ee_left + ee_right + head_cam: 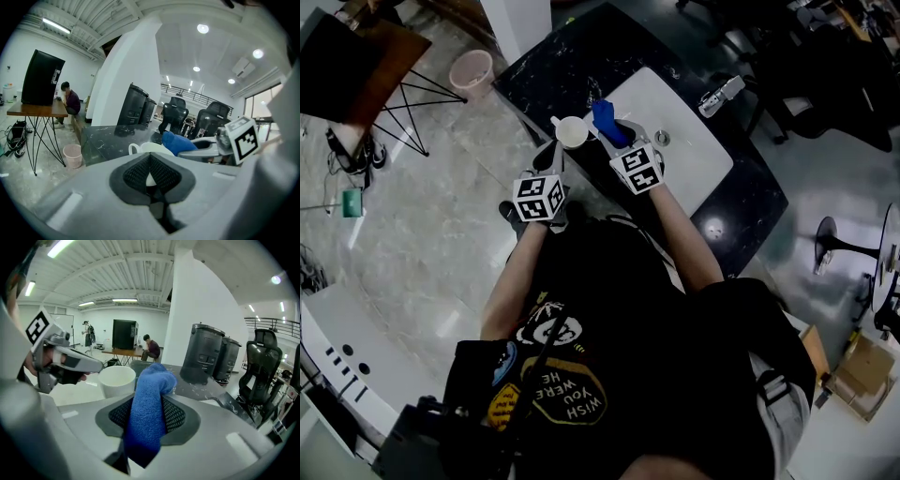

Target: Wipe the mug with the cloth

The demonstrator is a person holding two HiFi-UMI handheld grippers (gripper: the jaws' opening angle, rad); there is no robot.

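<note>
Desk [572,70]: dark, marbled, glossy.

Mug [117,379]: white, smooth glaze, round wall. It is held off the desk at its near edge, with the left tongs [149,164] clenched on its wall.

Cloth [152,378]: blue, nubby, bunched into a soft roll. It is pinched in the right tongs [146,417], just beside the mug.

Recommendation: press the cloth's rounded end against the glaze and sweep round. Keep the mug grip firm, as slick ceramic may twist.

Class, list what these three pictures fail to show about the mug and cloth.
The mug's lower body: left gripper view, behind the left gripper itself.
The cloth's lower end: right gripper view, sunk between the jaws.
Whether cloth touches mug: head view, too small.
</note>
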